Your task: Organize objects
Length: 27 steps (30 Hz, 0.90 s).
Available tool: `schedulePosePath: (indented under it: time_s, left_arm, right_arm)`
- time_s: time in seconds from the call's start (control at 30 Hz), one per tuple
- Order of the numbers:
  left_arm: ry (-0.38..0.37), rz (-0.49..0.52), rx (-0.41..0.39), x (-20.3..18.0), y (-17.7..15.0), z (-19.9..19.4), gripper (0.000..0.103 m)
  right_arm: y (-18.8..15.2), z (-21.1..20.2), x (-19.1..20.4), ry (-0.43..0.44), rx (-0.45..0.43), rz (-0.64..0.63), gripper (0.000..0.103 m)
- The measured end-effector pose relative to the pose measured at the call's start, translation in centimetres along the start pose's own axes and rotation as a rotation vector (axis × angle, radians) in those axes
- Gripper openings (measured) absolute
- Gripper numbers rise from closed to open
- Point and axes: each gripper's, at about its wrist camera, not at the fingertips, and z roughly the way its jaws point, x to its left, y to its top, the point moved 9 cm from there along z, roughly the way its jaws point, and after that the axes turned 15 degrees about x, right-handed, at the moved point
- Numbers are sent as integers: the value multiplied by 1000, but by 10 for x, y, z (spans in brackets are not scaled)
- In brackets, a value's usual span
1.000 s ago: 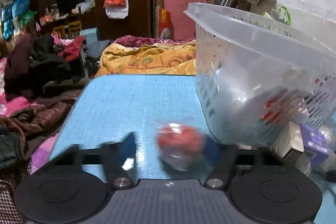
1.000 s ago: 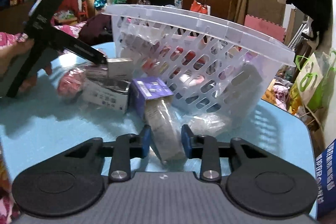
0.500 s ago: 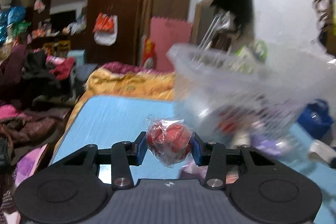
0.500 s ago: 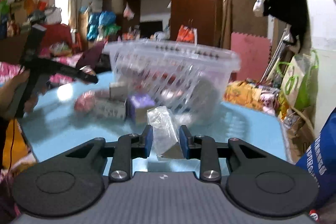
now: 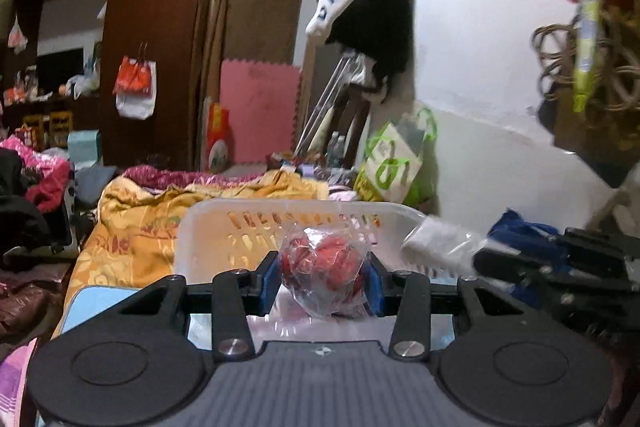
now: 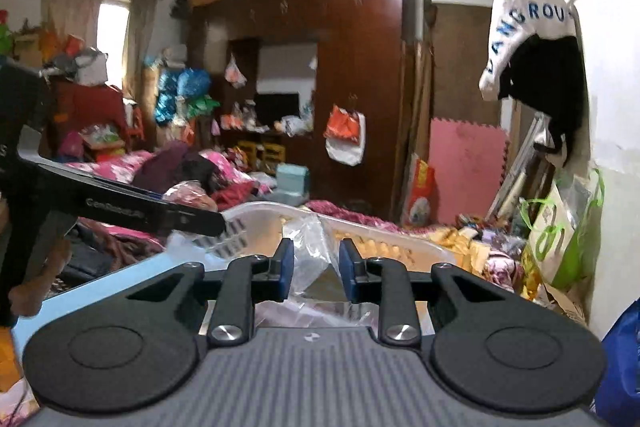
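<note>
A dark brown wardrobe (image 6: 352, 75) fills the far wall, bundles of cloth piled on its top, with a brown door (image 6: 464, 67) beside it. A pink foam mat (image 6: 468, 171) leans upright near the door. The white wall (image 5: 480, 75) on the right carries a hanging white-and-black garment (image 5: 368, 11) with blue lettering. Daylight comes through a curtained window (image 6: 112, 39) at the far left. A yellow patterned quilt (image 5: 136, 227) lies heaped on the bed, and a green-handled bag (image 5: 396, 159) stands against the wall.
</note>
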Motion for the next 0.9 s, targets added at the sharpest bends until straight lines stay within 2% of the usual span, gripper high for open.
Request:
schedulePosePath:
  time_s: [0.17,0.23,0.27,0.33,0.37,0.43,0.47,0.53,0.6,0.7,0.8,0.83,0.9]
  left_arm:
    - [14,-48,39,8,13,35,50]
    - [74,-43,70,16,11,47,72]
    - [115,-37,95,20,9,53,79]
    - [164,-17,61,25,2,44,78]
    - [166,-13,36,27,-2,36,78]
    - [114,-23,-15,29,-19,12,82]
    - [80,-22,-45,30,-31,-2,90]
    - [35,-15,-85,30,-63,-24,100]
    - [46,-12,-77,33,-102,-34,100]
    - [50,-60,-45,44,-141,-31,100]
    - [17,-98,-10,54,-158,-21,99]
    - [13,-98,-1,55,-161,-19,99]
    - [22,-84,18,54,-167,-16,99]
  right_arm:
    - [-2,35,-8,8,52,15,21]
    - [-7,42,-9,1,65,14,24]
    - [-9,43,-12,-8,66,14,28]
    - [-16,32,-13,-10,47,13,52]
    - [-21,19,-13,-4,17,21,59]
    - [-39,-7,-12,16,-36,29,96]
    - [-49,-17,-10,19,-55,23,102]
    - [-74,-26,-10,28,-41,21,103]
    - [-98,-11,-13,31,50,47,103]
    - [-119,28,-23,14,185,84,101]
    - [-128,58,-26,53,269,132,86]
    - [-130,66,-25,67,292,145,78]
    - [-136,79,-26,79,336,165,68]
